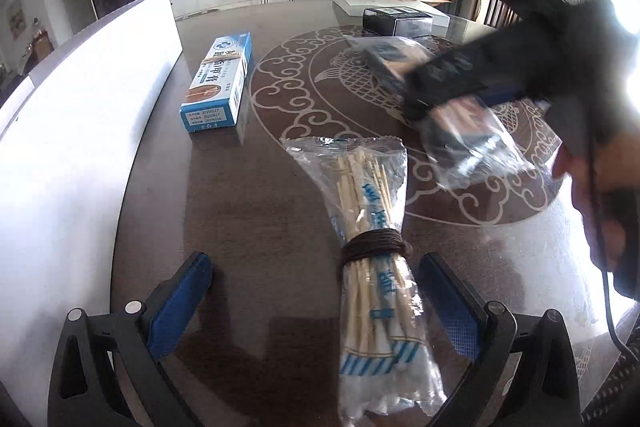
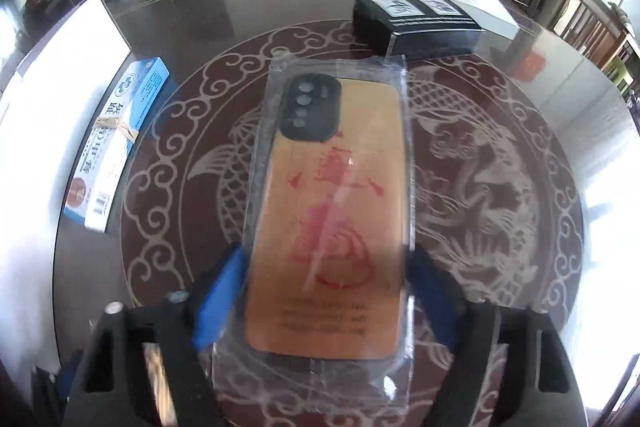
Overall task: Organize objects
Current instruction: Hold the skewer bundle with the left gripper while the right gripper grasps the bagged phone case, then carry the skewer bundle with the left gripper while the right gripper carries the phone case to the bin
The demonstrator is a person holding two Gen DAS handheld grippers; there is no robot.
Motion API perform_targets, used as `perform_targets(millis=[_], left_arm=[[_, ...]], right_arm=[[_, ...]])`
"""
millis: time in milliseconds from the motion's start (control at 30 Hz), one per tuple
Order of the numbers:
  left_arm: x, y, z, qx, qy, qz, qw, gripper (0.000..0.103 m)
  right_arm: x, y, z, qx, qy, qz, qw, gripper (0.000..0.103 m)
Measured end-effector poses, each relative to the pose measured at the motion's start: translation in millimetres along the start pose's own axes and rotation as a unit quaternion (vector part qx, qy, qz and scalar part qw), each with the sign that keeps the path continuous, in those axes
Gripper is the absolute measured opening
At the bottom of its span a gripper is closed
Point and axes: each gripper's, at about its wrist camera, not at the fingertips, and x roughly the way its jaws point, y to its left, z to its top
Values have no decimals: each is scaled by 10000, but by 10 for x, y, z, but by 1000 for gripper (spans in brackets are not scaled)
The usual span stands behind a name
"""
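The right tool (image 2: 326, 301) has its pads against both sides of a bagged phone case (image 2: 328, 211) at the table's (image 2: 120, 307) middle. The left tool (image 1: 316, 303) gapes wide over a swab packet (image 1: 376, 287) near the table's near edge, not touching it.

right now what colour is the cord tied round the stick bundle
Dark brown cord, best in the left wrist view.

Both grippers, left (image 1: 316, 303) and right (image 2: 324, 299), are black frames with blue pads and silver screws; the right has a green light at 1 o'clock, a black cable and a dark-gloved hand (image 1: 592, 163).
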Motion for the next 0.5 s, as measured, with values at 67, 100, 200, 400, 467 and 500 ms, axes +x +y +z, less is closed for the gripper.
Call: perform_targets(millis=[67, 100, 200, 400, 467, 500], left_arm=[[-1, 0, -1, 0, 1, 0, 10000, 103], [3, -2, -2, 2, 4, 0, 10000, 103], [0, 1, 1, 36, 26, -21, 10000, 103], [-67, 23, -24, 198, 342, -320, 9987, 103], [-71, 46, 7, 163, 422, -469, 9979, 103], [-86, 52, 6, 135, 423, -497, 9978, 103]], right_arm=[[-49, -142, -217, -101, -116, 11, 9999, 77], [-81, -208, -308, -110, -139, 15, 9998, 77], [-219, -460, -715, -92, -140, 66, 9998, 77], [-585, -979, -1502, 174, 13, 177, 9997, 79], [-574, -1076, -1539, 185, 184, 162, 9995, 86], [-578, -1092, -1484, 141, 257, 124, 9995, 87]])
